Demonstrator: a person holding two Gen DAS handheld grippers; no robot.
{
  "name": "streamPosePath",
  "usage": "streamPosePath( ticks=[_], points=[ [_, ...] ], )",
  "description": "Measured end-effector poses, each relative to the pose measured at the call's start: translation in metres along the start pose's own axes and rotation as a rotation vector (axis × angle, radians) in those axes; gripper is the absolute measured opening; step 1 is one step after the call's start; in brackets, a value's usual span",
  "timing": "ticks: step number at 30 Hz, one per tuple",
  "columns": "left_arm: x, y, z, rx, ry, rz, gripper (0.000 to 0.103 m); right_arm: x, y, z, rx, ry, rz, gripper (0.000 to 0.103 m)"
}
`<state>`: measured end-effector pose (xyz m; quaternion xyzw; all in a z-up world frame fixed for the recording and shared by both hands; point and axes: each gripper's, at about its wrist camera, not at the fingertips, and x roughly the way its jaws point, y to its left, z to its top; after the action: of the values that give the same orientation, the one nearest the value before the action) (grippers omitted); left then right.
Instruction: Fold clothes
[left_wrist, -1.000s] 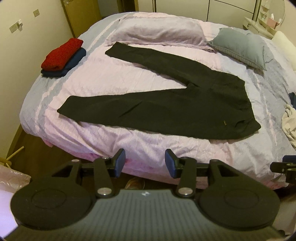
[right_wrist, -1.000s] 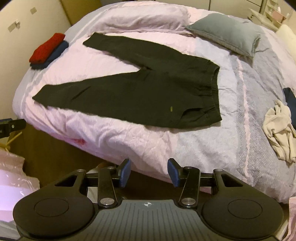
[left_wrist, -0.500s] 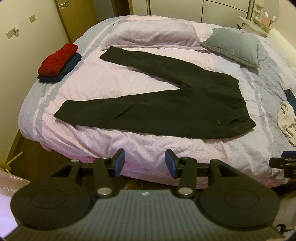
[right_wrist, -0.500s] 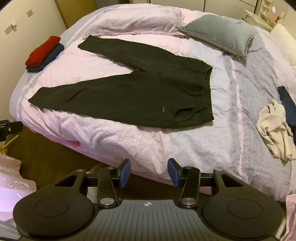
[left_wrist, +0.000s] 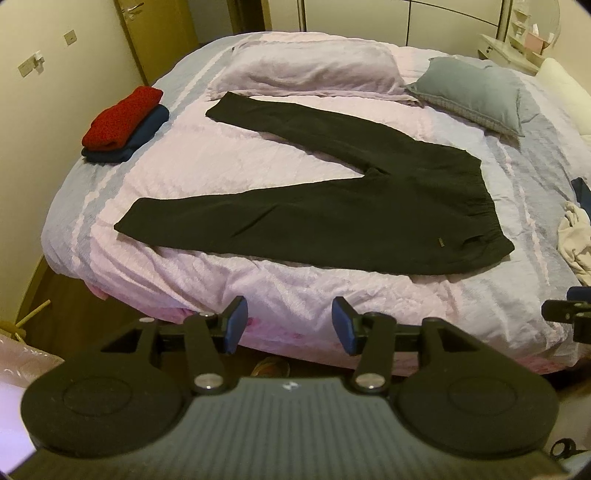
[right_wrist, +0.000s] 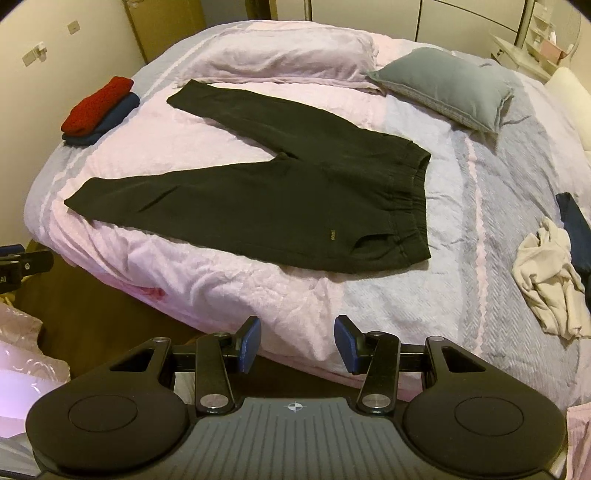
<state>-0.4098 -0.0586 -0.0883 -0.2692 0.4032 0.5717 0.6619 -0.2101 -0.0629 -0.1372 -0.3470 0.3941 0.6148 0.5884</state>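
Black trousers (left_wrist: 332, 214) are spread flat on the bed (left_wrist: 295, 288), legs splayed in a V, waistband to the right. The left claw (left_wrist: 288, 325) is held open and empty off the near bed edge, well apart from the trousers; the right claw (right_wrist: 297, 343) is likewise open and empty. A pink pillow (left_wrist: 310, 70) and a grey pillow (left_wrist: 476, 92) are seen beyond. A folded red and navy stack (left_wrist: 123, 123) is seen at left, crumpled cream clothing (right_wrist: 550, 273) at right.
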Motion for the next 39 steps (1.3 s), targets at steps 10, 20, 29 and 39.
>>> streamPosePath(
  ticks=[10,20,29,39],
  points=[
    [-0.002,0.01,-0.002,-0.024,0.0,0.024,0.046,0.001,0.002,0.002,-0.014,-0.005,0.014,0.048],
    [-0.002,0.015,-0.002,-0.049,0.003,0.038,0.046,0.005,0.0,0.008,-0.023,-0.006,0.032,0.048],
    [0.003,0.029,0.001,-0.09,0.007,0.068,0.047,0.012,0.001,0.016,-0.046,-0.006,0.043,0.048],
    [0.011,0.03,0.006,-0.106,0.014,0.059,0.047,0.02,-0.01,0.026,-0.038,0.005,0.051,0.048]
  ],
)
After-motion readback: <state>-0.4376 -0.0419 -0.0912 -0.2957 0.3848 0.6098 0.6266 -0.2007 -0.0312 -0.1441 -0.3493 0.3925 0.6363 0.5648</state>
